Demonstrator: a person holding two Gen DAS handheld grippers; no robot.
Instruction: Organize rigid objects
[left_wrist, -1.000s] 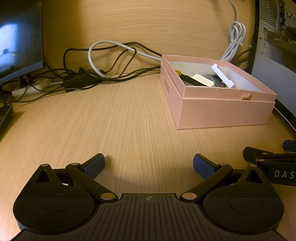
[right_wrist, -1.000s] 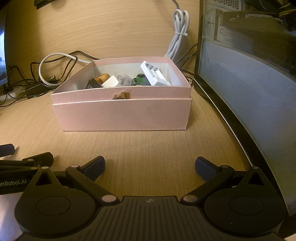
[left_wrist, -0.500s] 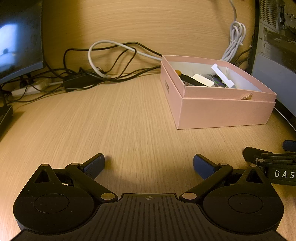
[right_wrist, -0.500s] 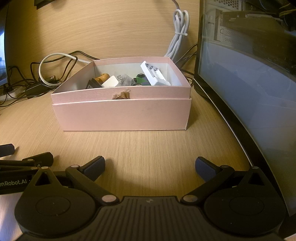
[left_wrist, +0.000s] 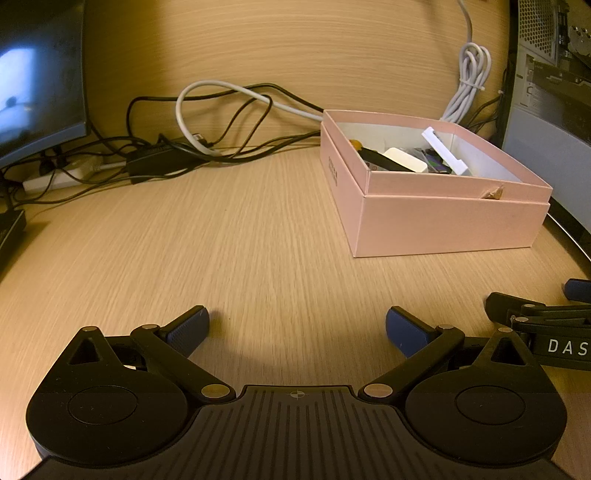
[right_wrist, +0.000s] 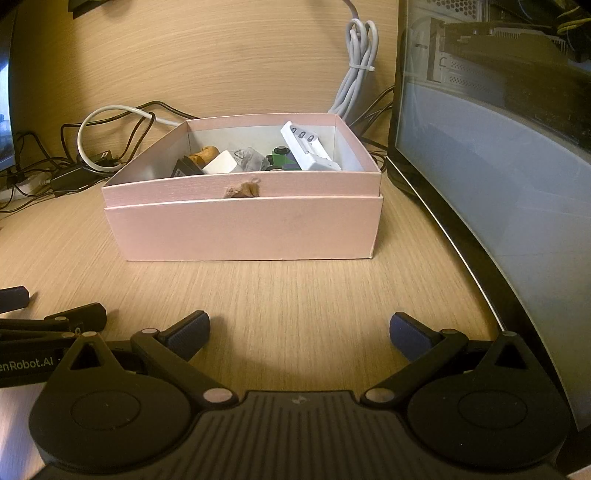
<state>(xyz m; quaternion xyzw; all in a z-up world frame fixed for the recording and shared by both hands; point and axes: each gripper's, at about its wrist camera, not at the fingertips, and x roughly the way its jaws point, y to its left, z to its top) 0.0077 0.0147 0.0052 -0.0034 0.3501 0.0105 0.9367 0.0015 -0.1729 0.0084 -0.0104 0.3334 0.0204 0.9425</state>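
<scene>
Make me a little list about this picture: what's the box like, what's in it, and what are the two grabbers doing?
box: pink box, open, no lid on top
inside: white charger, white block, brown thing, green and purple toy
box stands on: wooden desk
behind box: cables
left gripper: open, empty, low over the desk
right gripper: open, empty, facing the box

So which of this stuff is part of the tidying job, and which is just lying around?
Part of the job:
- pink box
- small items inside it: white battery charger, white block, green piece
- left gripper and right gripper, jaws open and empty

Just lying about:
- tangled cables
- bundled grey cable
- monitor
- wooden desk
</scene>
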